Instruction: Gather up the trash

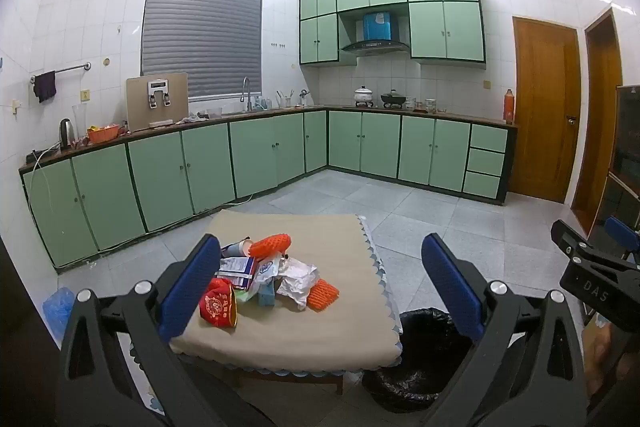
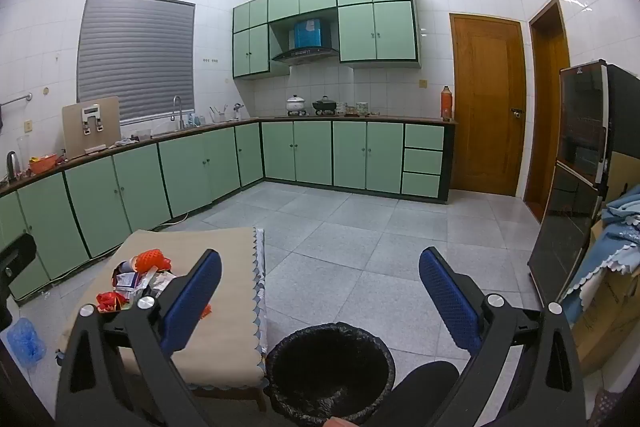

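Note:
A pile of trash (image 1: 266, 277) lies on a low table (image 1: 320, 331) with a beige cloth: a red wrapper (image 1: 218, 307), orange foam nets (image 1: 269, 245), crumpled white paper (image 1: 298, 277) and blue packets. A bin with a black bag (image 2: 330, 371) stands on the floor right of the table; it also shows in the left wrist view (image 1: 424, 355). My left gripper (image 1: 320, 291) is open and empty, above the table's near side. My right gripper (image 2: 320, 301) is open and empty, above the bin. The pile also shows in the right wrist view (image 2: 138, 281).
Green cabinets (image 1: 200, 171) line the far walls. A blue plastic bag (image 1: 58, 307) lies on the floor left of the table. A dark glass-door cabinet (image 2: 576, 183) and boxes with blue cloth (image 2: 616, 239) stand at the right. Grey tiled floor (image 2: 360, 227) stretches beyond the table.

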Tool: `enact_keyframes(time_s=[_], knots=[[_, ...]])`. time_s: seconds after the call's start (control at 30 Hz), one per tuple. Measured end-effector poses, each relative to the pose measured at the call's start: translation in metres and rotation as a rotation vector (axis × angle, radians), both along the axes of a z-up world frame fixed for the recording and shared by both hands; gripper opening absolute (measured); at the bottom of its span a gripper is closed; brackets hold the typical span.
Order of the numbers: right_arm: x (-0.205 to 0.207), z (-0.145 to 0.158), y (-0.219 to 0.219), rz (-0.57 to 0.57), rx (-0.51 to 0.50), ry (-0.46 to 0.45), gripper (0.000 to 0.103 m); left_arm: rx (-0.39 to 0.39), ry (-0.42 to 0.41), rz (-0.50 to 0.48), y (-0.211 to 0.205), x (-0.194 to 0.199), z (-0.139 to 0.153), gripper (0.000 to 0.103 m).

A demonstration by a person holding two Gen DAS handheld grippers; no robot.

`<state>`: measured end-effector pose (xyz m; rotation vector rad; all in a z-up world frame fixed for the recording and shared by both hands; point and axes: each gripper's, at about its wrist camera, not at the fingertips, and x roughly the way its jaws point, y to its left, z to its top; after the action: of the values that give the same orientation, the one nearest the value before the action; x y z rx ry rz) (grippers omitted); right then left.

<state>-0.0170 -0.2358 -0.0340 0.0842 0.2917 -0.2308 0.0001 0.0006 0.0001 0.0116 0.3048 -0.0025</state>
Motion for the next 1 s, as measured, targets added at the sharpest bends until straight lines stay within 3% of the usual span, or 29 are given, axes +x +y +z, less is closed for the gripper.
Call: enact_keyframes(time_s=[1.0], knots=[[-0.0007, -0.0040, -0.0010, 0.004, -0.005, 0.006, 0.097, 0.003, -0.006, -0.002, -0.0039, -0.0005, -0.0002, 0.098]])
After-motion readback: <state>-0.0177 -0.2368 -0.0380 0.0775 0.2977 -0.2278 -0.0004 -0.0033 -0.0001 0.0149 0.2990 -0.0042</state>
